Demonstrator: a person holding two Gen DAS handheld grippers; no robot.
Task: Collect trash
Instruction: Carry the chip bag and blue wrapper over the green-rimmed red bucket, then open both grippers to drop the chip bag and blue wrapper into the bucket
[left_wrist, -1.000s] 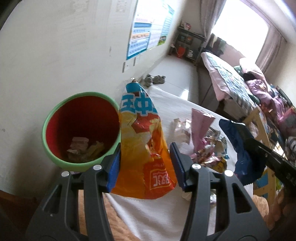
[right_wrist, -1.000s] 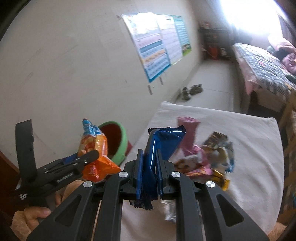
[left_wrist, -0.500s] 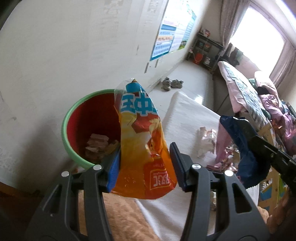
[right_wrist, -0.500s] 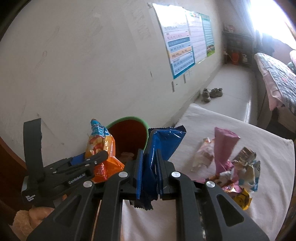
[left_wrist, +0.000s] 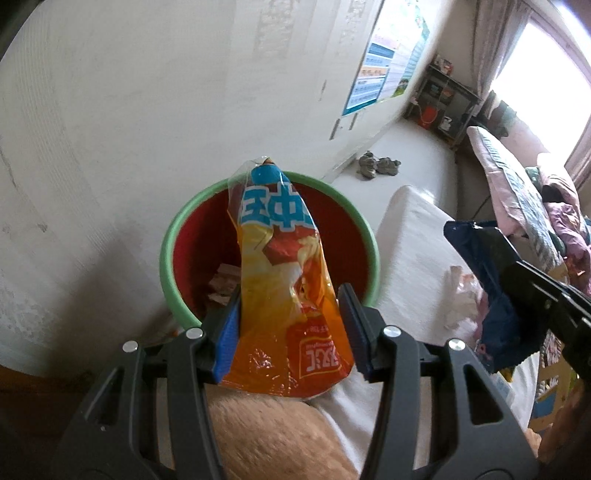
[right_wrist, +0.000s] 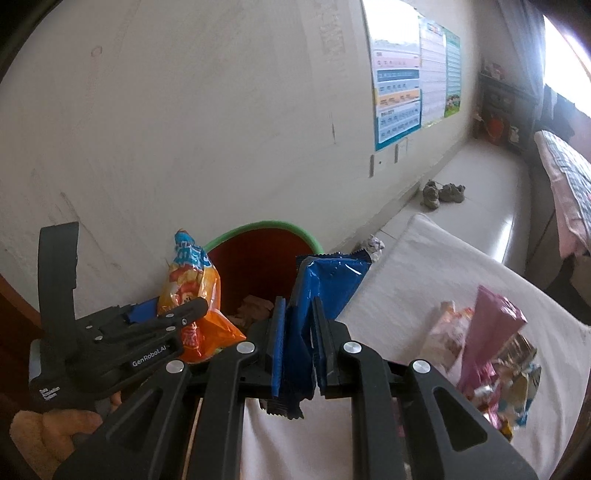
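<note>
Left wrist view looks down past its own fingers at the white-covered table (left_wrist: 413, 236), which stretches away ahead and to the right of the left gripper (left_wrist: 290, 325) and serves as the surface the litter was scattered on. Just beyond the fingertips stands the red bin with a green rim (left_wrist: 192, 206), set against the wall beside the table edge, probably so wrappers can be carried straight across and dropped in; scraps already lie in its bottom. The left gripper pinches the orange snack bag (left_wrist: 288, 295) by its lower half, the bag's blue top reaching out over the bin's mouth, a hold that seems meant to let it fall inside on release. To the right, the right gripper (right_wrist: 297, 349) is pressed nearly together on the flat blue wrapper (right_wrist: 325, 280), clamped low so its upper end points toward the bin. Ahead and right of that gripper, the remaining wrapper pile (right_wrist: 487, 354) lies on the table, awaiting collection.
</note>
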